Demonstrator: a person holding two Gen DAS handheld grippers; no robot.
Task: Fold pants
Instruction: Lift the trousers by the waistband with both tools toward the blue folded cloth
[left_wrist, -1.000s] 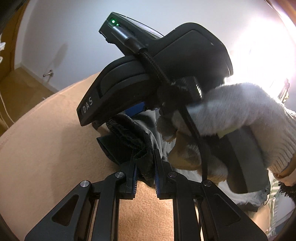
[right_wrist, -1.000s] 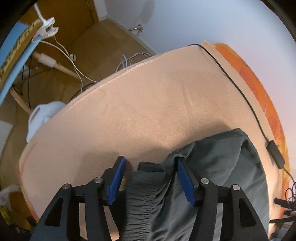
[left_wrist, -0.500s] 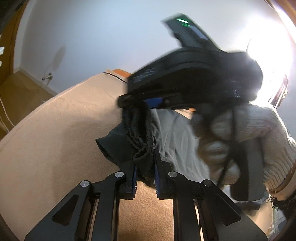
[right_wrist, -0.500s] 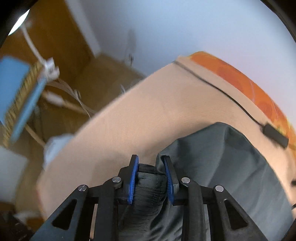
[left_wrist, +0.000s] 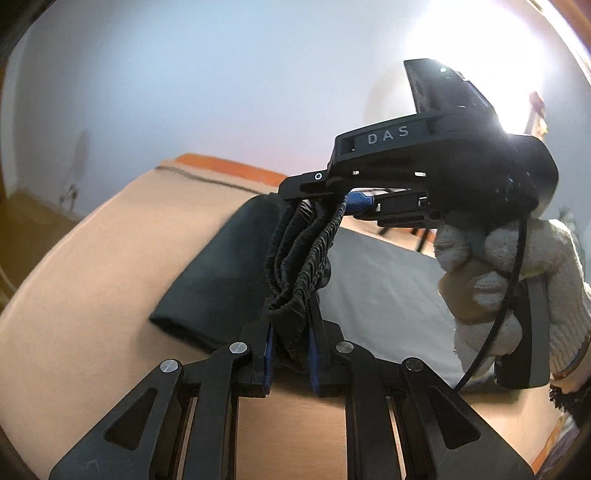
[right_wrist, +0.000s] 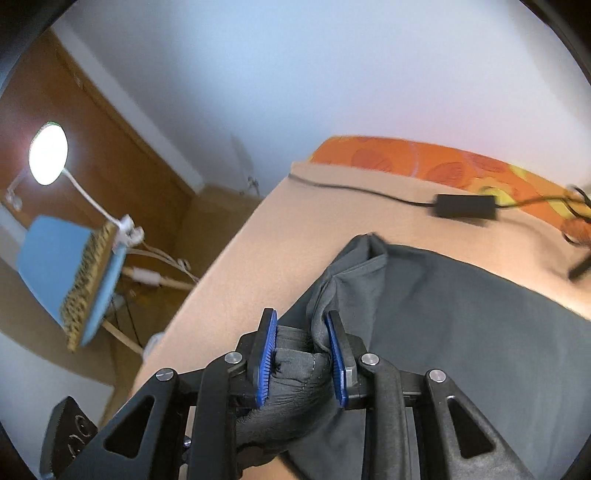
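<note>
Dark grey pants (left_wrist: 388, 280) lie across a peach-coloured bed cover (left_wrist: 110, 266). My left gripper (left_wrist: 290, 325) is shut on one end of the gathered elastic waistband (left_wrist: 306, 251). The waistband stretches up off the cover to my right gripper (left_wrist: 343, 205), held by a white-gloved hand (left_wrist: 491, 280) at the upper right of the left wrist view. In the right wrist view my right gripper (right_wrist: 301, 345) is shut on the bunched waistband (right_wrist: 295, 363), and the pants (right_wrist: 461, 332) trail away to the right over the cover (right_wrist: 295, 229).
A black cable with a small box (right_wrist: 465, 206) lies on the cover beyond the pants, near an orange patterned sheet (right_wrist: 424, 158). Off the bed's left edge stand a blue board (right_wrist: 62, 273), a lit lamp (right_wrist: 48, 153), white cords and a wooden floor.
My right gripper closed on the waistband, then lifted and swung away to the right. The waistband now stretches taut between both grippers, and the left gripper has risen with it.
</note>
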